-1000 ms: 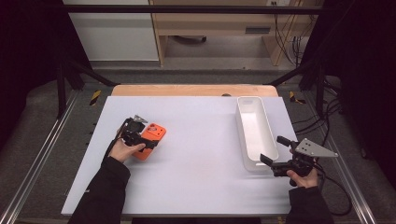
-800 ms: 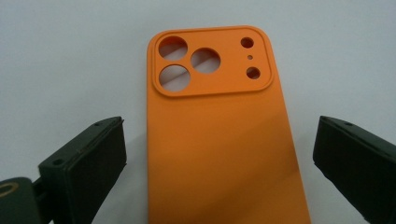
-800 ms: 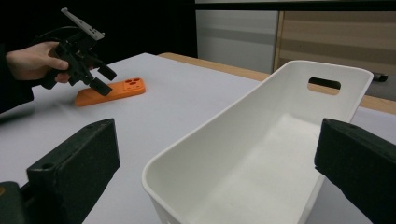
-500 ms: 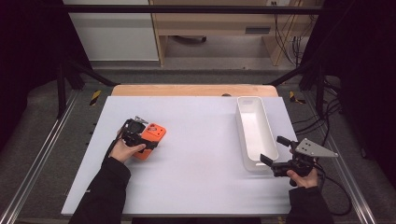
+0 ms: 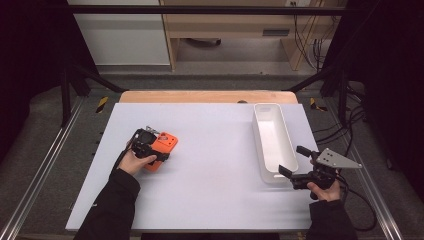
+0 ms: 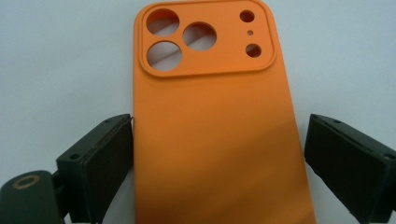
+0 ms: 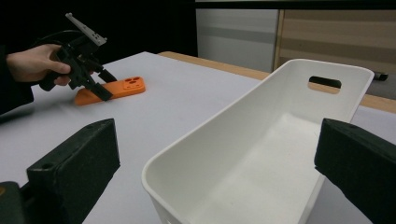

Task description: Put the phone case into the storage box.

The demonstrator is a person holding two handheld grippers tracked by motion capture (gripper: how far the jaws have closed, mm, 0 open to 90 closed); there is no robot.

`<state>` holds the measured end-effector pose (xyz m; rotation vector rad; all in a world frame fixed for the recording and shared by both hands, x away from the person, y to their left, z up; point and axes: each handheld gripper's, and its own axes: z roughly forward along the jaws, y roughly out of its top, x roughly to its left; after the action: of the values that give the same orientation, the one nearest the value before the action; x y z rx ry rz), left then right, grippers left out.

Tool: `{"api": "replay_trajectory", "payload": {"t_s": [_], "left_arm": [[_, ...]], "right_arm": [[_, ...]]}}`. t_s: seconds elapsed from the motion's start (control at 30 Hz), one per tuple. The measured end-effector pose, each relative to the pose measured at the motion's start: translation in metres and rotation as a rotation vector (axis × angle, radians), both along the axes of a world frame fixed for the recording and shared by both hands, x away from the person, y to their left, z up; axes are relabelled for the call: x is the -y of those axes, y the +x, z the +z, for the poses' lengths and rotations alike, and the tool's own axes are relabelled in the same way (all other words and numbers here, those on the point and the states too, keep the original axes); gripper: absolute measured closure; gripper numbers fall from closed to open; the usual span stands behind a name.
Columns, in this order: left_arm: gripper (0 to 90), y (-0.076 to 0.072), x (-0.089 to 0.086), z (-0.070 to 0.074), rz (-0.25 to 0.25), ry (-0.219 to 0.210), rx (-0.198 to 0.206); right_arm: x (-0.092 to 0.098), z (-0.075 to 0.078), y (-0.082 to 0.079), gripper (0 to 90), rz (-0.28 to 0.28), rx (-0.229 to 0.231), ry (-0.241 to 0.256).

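1. Nothing much has shifted since the earlier frames: my left gripper [image 5: 150, 150] sits over the orange phone case [image 5: 161, 148] just as it did a second ago, and my right gripper [image 5: 299, 166] holds the same spot at the near end of the white bin [image 5: 272, 138].
2. Left gripper jaws stand spread and straddle the phone case; one pad sits just beside its left edge, the other slightly clear of its right edge, so nothing is clamped yet.
3. From the left gripper view, the phone case [image 6: 215, 121] runs straight toward 12 o'clock, long axis in line with the jaws, camera cut-outs at the far end.
4. On the table [image 5: 215, 200] the phone case lies flat at the left, its long axis slanting toward 1 o'clock in the high view.
5. My left hand is far nearer; the coming move is a squeeze across the short width.
6. Right gripper jaws stand wide and hold nothing, flanking the bin's near end.
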<state>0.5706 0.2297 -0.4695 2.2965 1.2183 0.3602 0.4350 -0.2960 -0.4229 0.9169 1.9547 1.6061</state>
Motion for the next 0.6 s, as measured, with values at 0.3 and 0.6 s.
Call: {"api": "replay_trajectory", "payload": {"t_s": [0.3, 0.6], "left_arm": [[10.2, 0.0002, 0.0016, 0.0002, 0.001, 0.019, -0.004], [11.9, 0.0021, 0.0028, 0.0030, 0.008, 0.037, -0.032]], "right_arm": [[-0.0002, -0.0001, 0.0002, 0.4, 0.004, -0.002, 0.002], [-0.0002, -0.0001, 0.0001, 0.4, 0.002, -0.002, 0.000]]}}
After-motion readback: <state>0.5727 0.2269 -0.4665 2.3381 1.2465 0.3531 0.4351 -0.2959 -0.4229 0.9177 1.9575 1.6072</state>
